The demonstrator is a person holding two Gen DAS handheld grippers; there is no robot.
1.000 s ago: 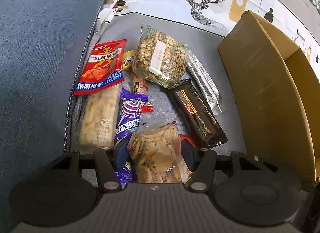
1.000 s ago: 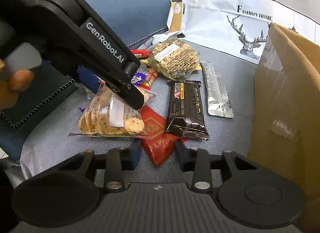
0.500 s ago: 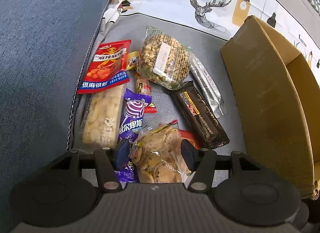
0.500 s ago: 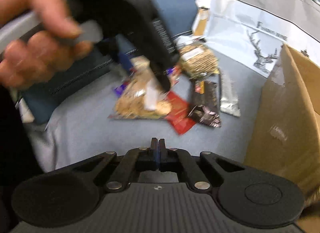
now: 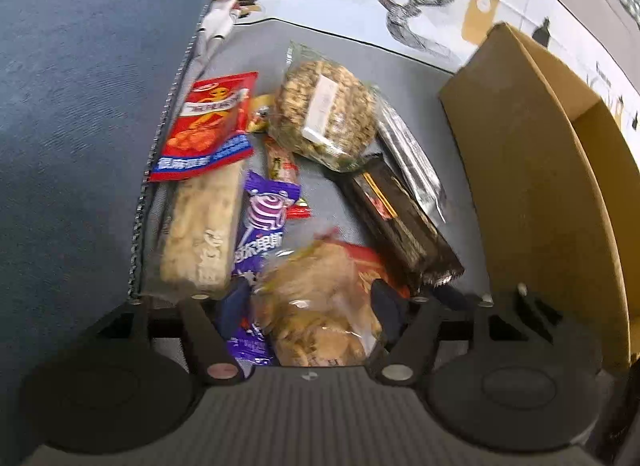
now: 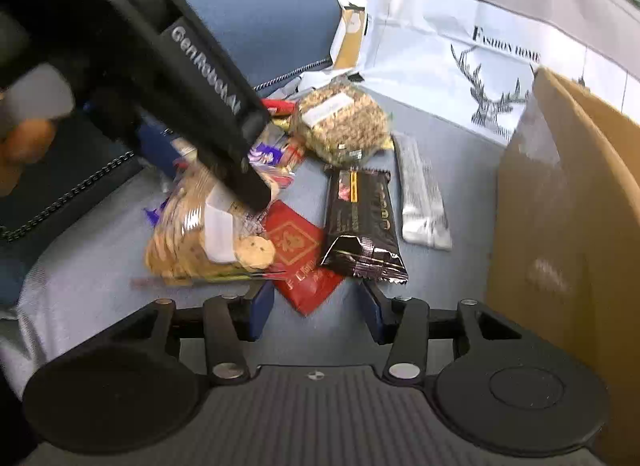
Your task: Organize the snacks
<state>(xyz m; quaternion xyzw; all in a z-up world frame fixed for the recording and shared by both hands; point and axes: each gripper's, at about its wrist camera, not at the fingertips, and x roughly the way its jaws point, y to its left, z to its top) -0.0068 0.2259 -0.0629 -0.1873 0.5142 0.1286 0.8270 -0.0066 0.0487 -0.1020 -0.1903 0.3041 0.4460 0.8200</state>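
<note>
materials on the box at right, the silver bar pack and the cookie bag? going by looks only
Box: corrugated cardboard by the look, matte brown, with a strip of clear glossy tape on its side.
Silver bar pack: probably metallised film, shiny, crimped at its ends.
Cookie bag: clear thin plastic, glossy highlights, cookies visible through it, white paper-like label. Blur hides finer texture.

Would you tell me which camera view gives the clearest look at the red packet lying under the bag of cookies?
The right wrist view: the red packet lies in the foreground with its gold print showing, only its upper left edge under the cookie bag. In the left wrist view the red packet is a blurred sliver behind the cookie bag.
</note>
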